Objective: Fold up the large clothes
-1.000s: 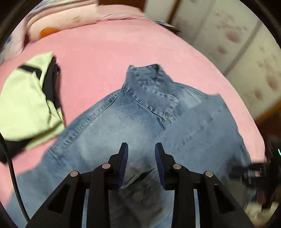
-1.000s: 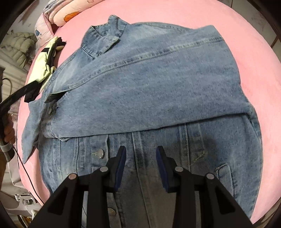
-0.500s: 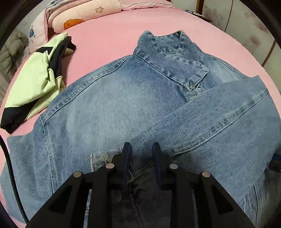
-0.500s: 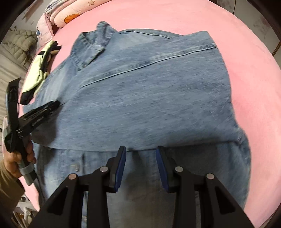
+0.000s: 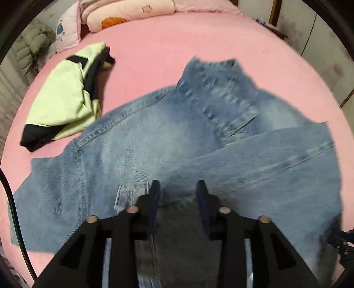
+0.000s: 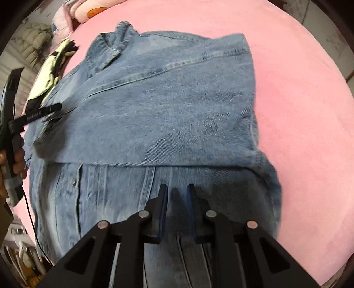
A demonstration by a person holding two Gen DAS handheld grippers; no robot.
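Observation:
A blue denim jacket (image 5: 154,141) lies on the pink bed (image 5: 177,48), collar away from me, with one sleeve folded across its front. It also shows in the right wrist view (image 6: 168,115). My left gripper (image 5: 178,188) hovers open and empty just above the sleeve edge near the jacket's middle; it shows from the side in the right wrist view (image 6: 53,110) at the jacket's left. My right gripper (image 6: 177,190) is over the jacket's lower front, below the folded sleeve edge, jaws a narrow gap apart with nothing between them.
A folded green and black garment (image 5: 66,97) lies on the bed left of the jacket. Pink pillows (image 5: 124,13) are at the head of the bed. A grey padded coat (image 5: 33,44) is beyond the bed's left edge. A wardrobe (image 5: 314,26) stands at right.
My left gripper has opened wider and pulled back a little from the jacket. My right gripper has narrowed its gap and dropped lower toward the jacket's bottom front.

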